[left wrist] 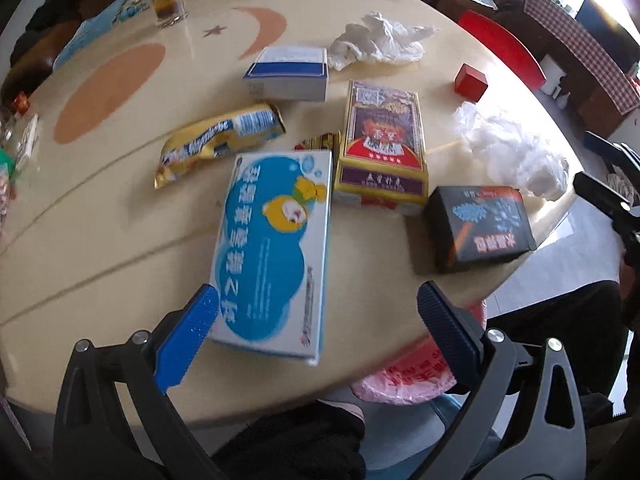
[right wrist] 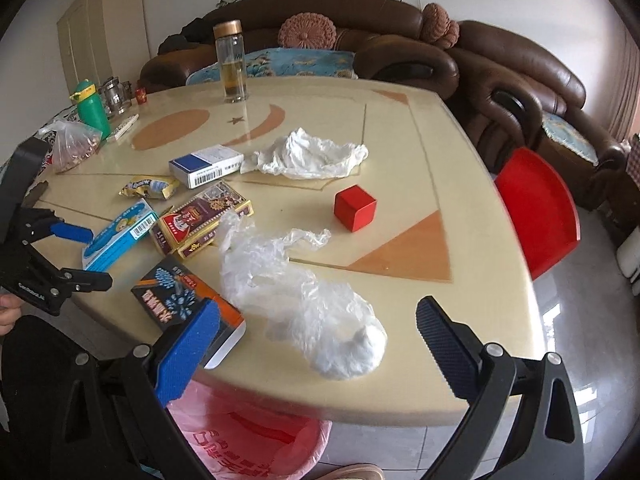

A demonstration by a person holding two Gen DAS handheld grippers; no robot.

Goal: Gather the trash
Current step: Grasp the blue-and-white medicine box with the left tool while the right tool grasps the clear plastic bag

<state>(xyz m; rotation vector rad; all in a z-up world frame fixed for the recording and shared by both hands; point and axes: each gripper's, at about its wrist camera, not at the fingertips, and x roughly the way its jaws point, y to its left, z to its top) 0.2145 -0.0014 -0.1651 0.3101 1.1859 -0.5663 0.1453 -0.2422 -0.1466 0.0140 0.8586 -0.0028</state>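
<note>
1. We are holding our left gripper (left wrist: 316,312) wide open, gripping nothing, over the blue box (left wrist: 276,248) on the table (left wrist: 100,240).
2. Our right gripper (right wrist: 318,322), equally spread and empty, is hovering above the crumpled plastic bag (right wrist: 320,316), near the pink-lined bin (right wrist: 248,444).

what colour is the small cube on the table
Red. The cube shows best in the right wrist view, sitting alone on the table.

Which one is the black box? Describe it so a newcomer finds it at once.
Start at the cream table and go to its near edge, above the pink-lined bin. The black box lies flat there, between the blue bear box and the clear plastic bag. It alone is black, with an orange stripe.
</note>
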